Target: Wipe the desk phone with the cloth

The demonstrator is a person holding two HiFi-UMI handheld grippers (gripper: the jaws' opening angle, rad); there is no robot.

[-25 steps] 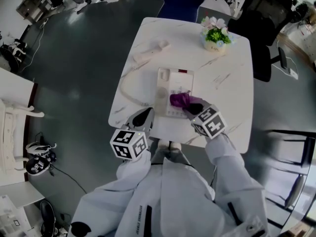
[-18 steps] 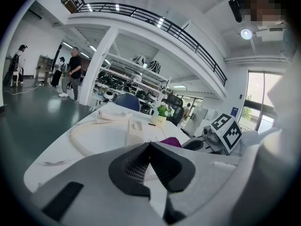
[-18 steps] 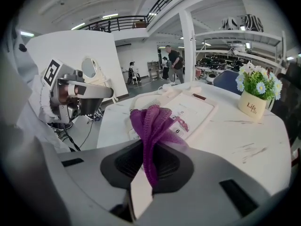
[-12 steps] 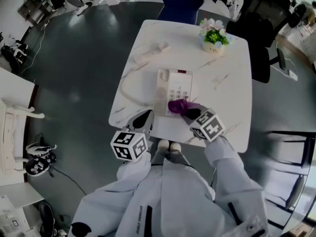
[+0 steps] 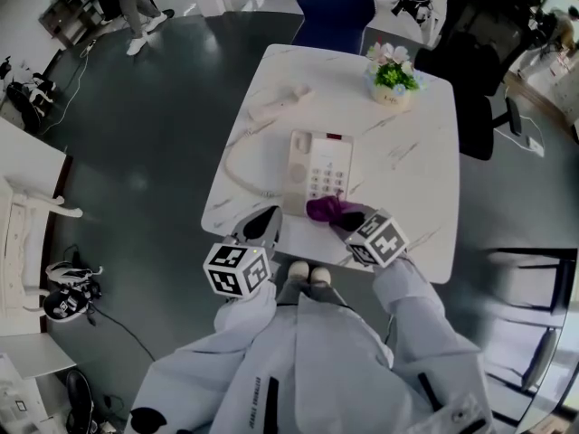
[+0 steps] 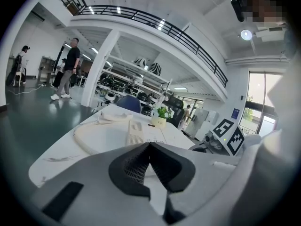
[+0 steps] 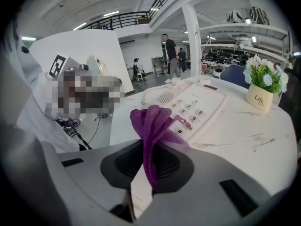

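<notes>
The white desk phone (image 5: 318, 170) lies mid-table with its handset (image 5: 276, 101) off the cradle at the far left, joined by a looping cord (image 5: 237, 165). My right gripper (image 5: 346, 219) is shut on a purple cloth (image 5: 322, 209), which rests at the phone's near end. In the right gripper view the cloth (image 7: 151, 121) stands bunched between the jaws of the right gripper (image 7: 151, 150), right before the keypad (image 7: 193, 105). My left gripper (image 5: 261, 225) hovers at the table's near edge, left of the phone, shut and holding nothing; its own view shows the left gripper (image 6: 149, 147) facing the phone (image 6: 140, 133).
A small pot of flowers (image 5: 393, 78) stands at the far right of the white marble table (image 5: 416, 170). A blue chair (image 5: 333, 3) is behind the table and a black office chair (image 5: 479, 52) at the right. People stand far off on the dark floor.
My right gripper has dragged the purple cloth down the keypad toward me, to the phone's near end. The left gripper has hardly moved.
</notes>
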